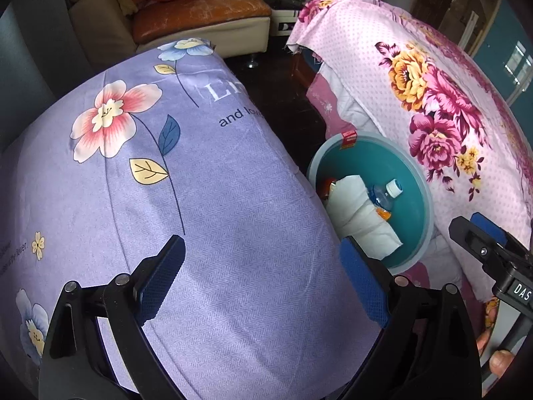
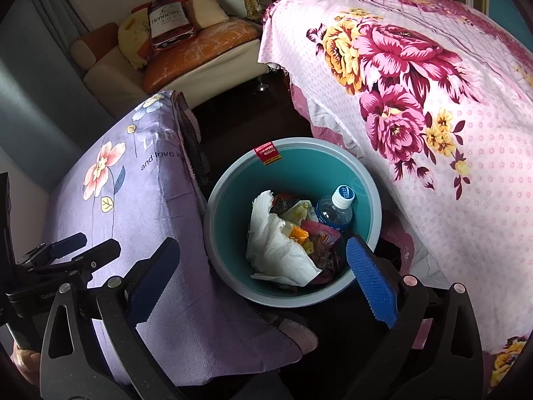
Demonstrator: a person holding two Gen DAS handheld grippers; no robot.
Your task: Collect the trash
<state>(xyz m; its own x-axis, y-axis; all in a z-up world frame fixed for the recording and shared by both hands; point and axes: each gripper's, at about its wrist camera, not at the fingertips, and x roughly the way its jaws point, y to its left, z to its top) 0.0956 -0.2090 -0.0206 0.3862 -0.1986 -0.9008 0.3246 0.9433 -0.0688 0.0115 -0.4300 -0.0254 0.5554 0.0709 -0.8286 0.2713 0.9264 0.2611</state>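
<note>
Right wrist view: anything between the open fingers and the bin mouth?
Nothing visible. The right gripper is open and empty above the teal bin, whose mouth is uncovered. Inside lie white tissue, a water bottle and snack wrappers. The purple floral cloth sits beside the rim, not over it.

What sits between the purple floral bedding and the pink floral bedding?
A teal trash bin stands on the dark floor between them, holding white tissue, a water bottle and wrappers. The right wrist view shows it best.
</note>
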